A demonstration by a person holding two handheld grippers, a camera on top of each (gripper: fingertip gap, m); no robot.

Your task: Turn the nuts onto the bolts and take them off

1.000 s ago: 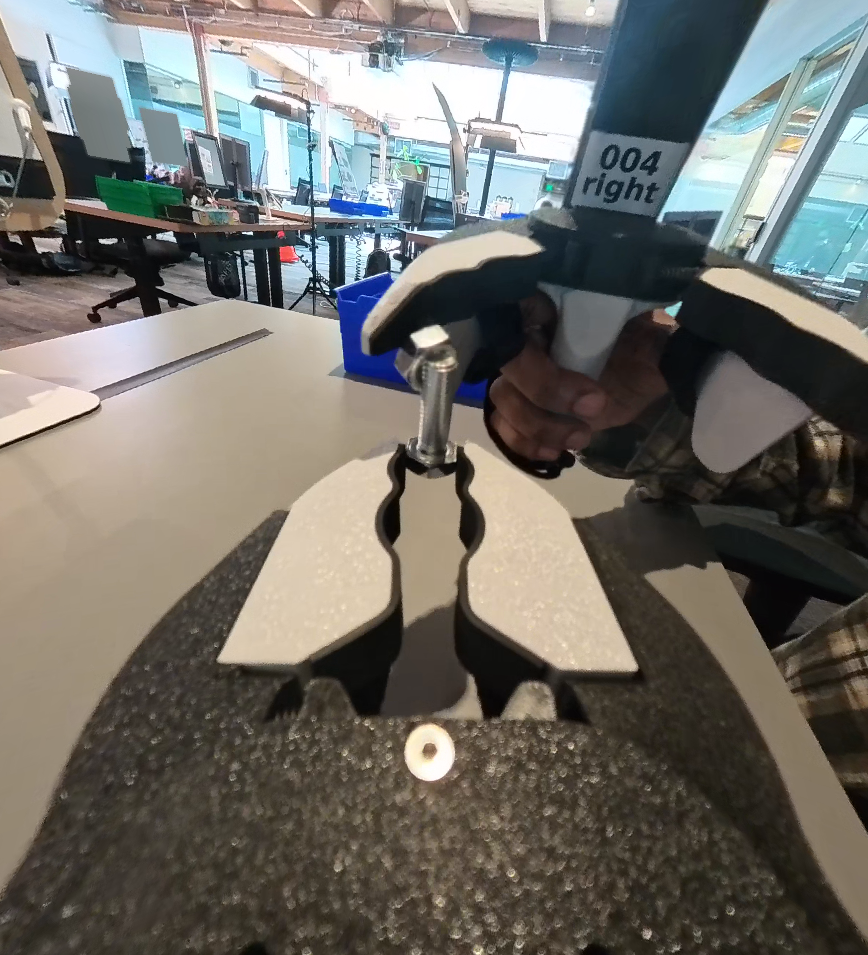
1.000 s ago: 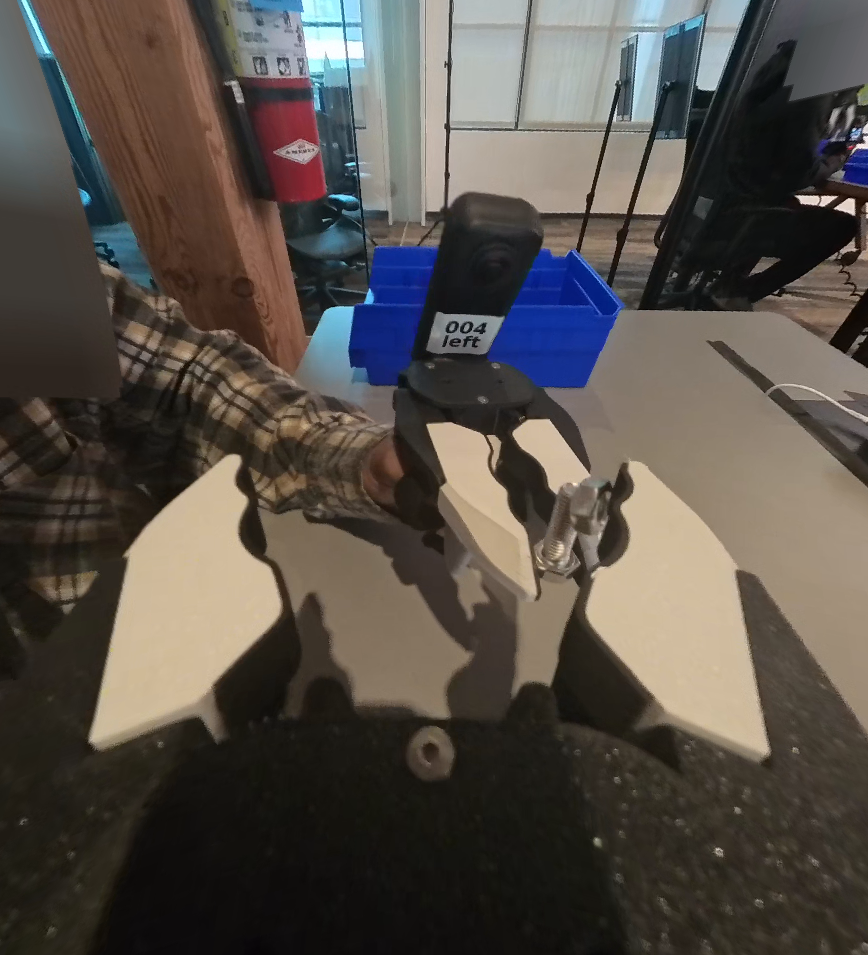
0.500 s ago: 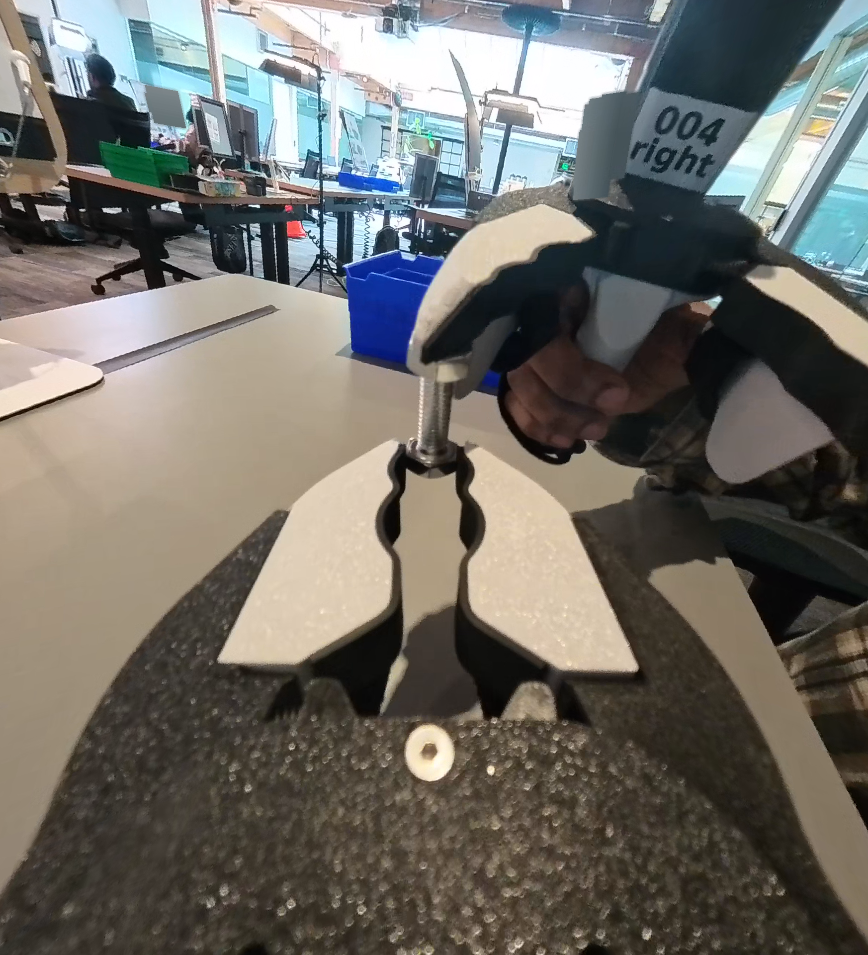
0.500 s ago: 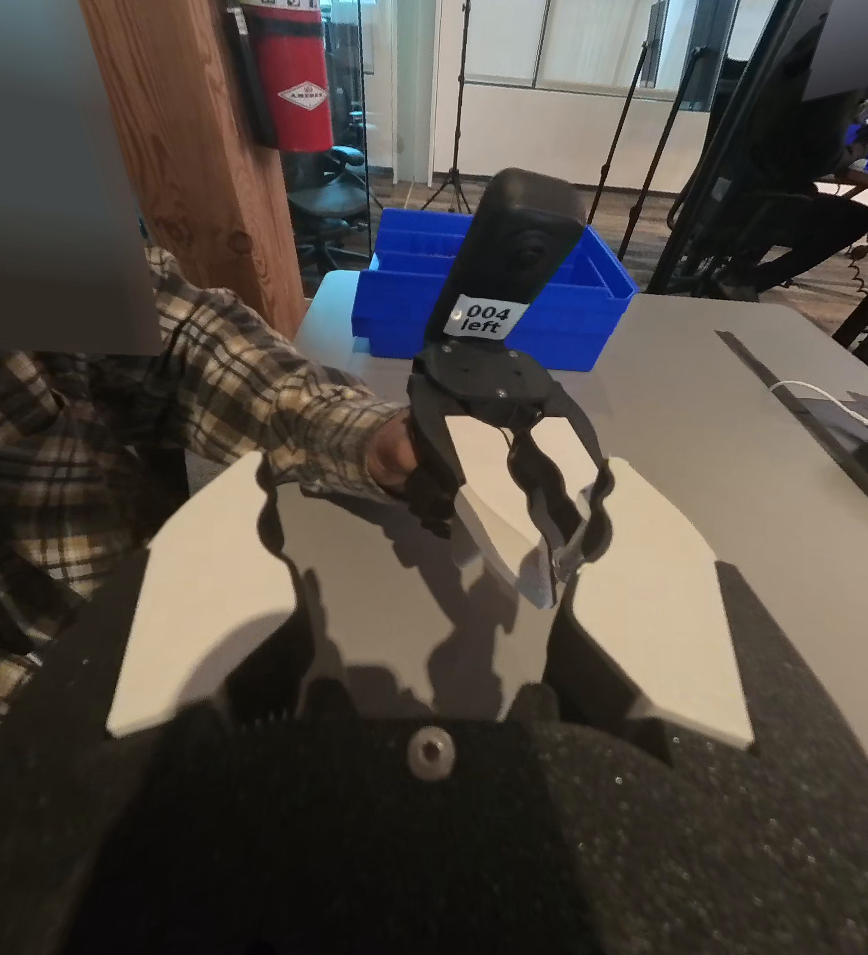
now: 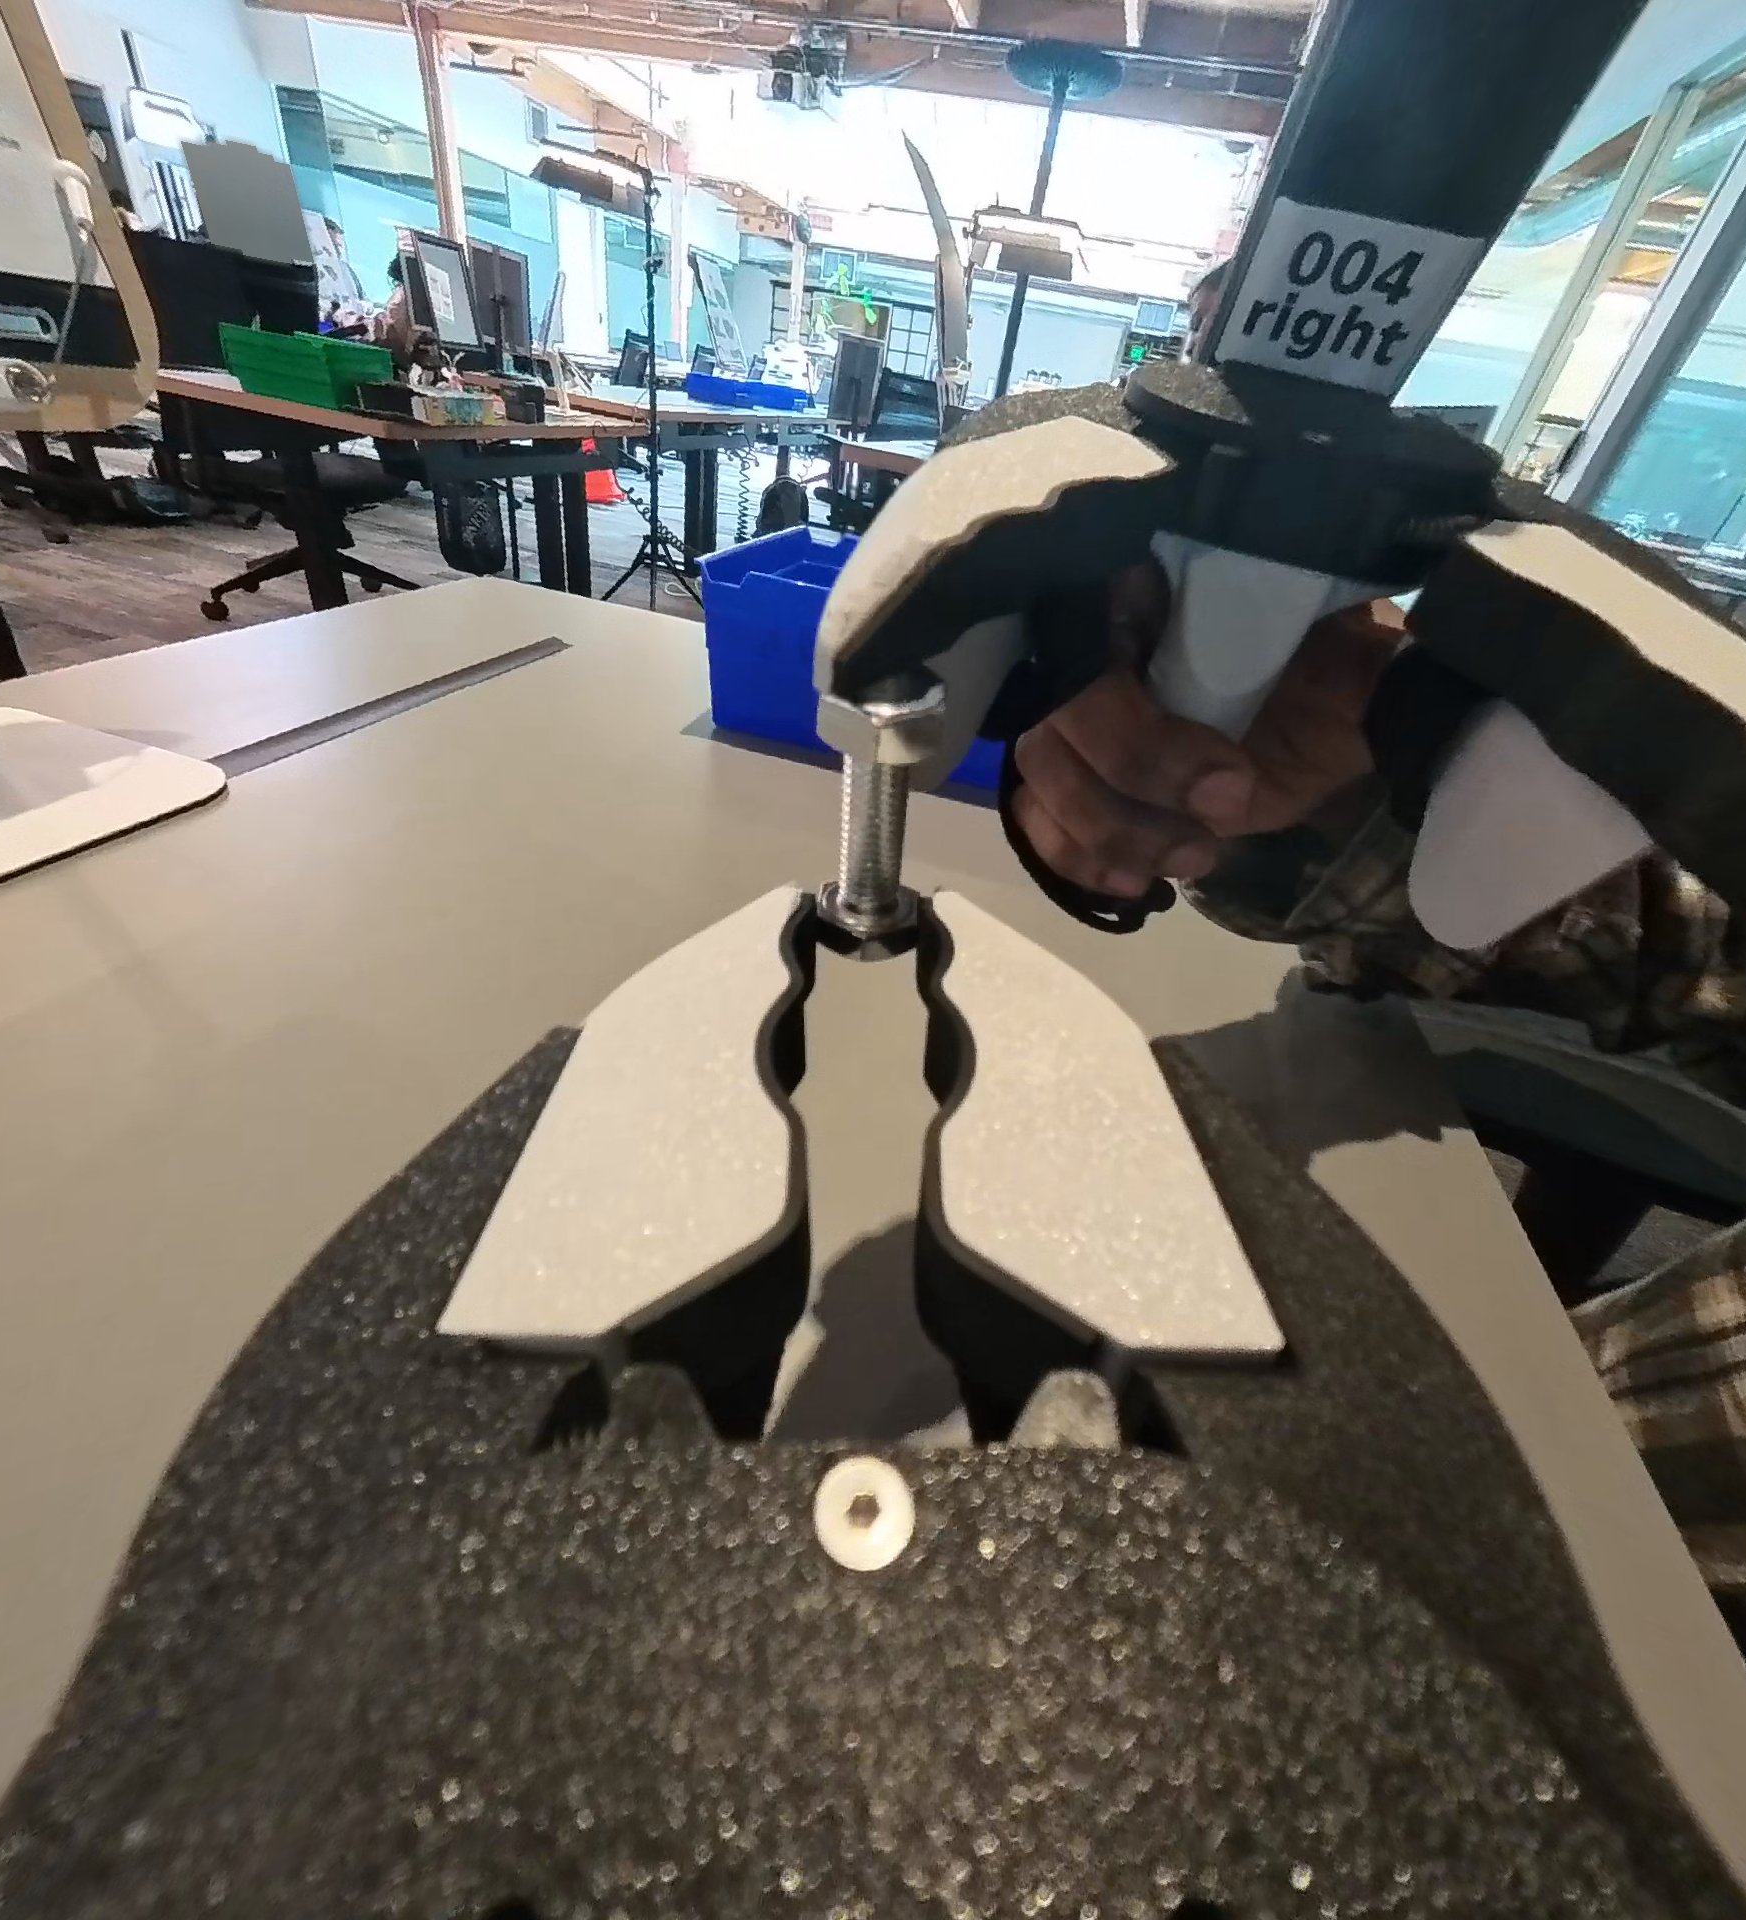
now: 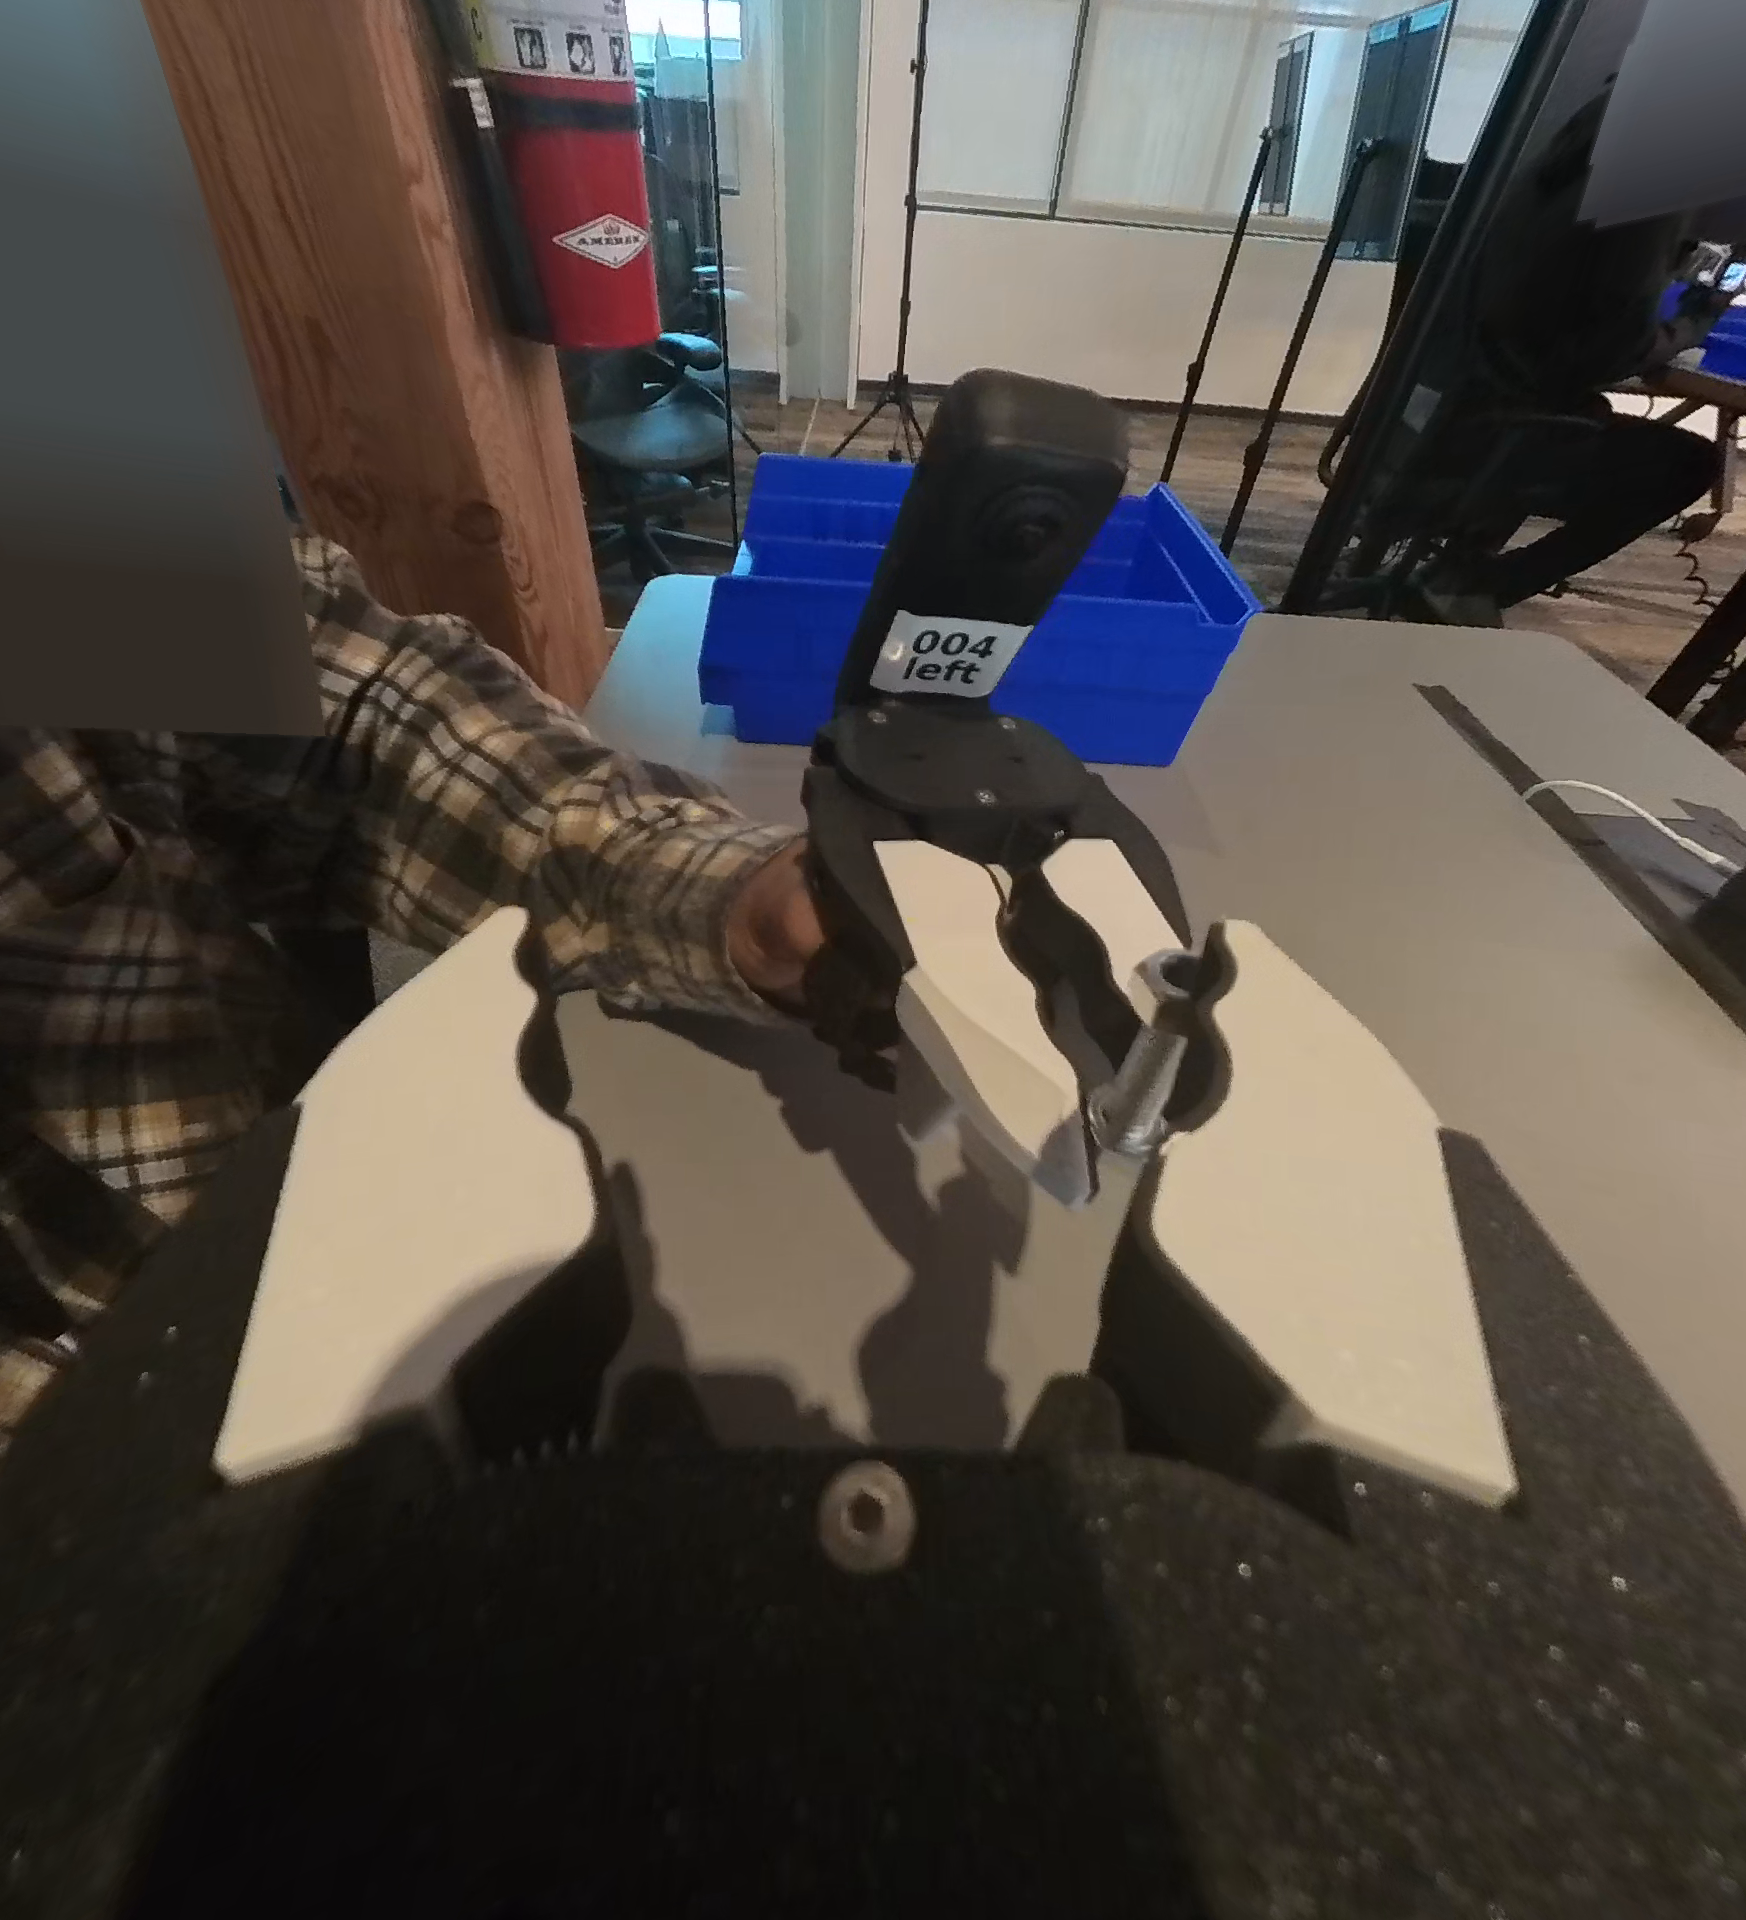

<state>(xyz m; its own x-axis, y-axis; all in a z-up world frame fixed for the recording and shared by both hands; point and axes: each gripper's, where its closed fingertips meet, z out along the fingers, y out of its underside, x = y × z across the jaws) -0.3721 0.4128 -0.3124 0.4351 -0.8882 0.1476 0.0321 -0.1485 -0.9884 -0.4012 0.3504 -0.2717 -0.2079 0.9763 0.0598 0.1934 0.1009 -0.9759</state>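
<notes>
Left gripper point(image 5: 864, 920): my fingers are drawn in narrow and clamp the nut point(image 5: 861, 925) between their tips, just above centre of the left wrist frame.
Nut: sits at the lower end of the bolt's thread; how far it is run on I cannot tell.
Bolt point(image 5: 874, 821): stands upright above the nut, threaded shank down, hex head up.
Right gripper point(image 6: 869, 971): my fingers stand wide apart. One finger point(image 5: 962, 551) rests its tip on the bolt head; the other is well clear at the frame's right.
Right wrist view: bolt point(image 6: 1155, 1049) appears right of centre, tilted, against my right-hand finger's edge.
Table point(image 5: 277, 935): grey, beneath both grippers.
Blue bin point(image 5: 760, 649): on the table behind the bolt, upper centre of the frame.
Sleeve point(image 6: 495, 790): plaid, left of frame.
</notes>
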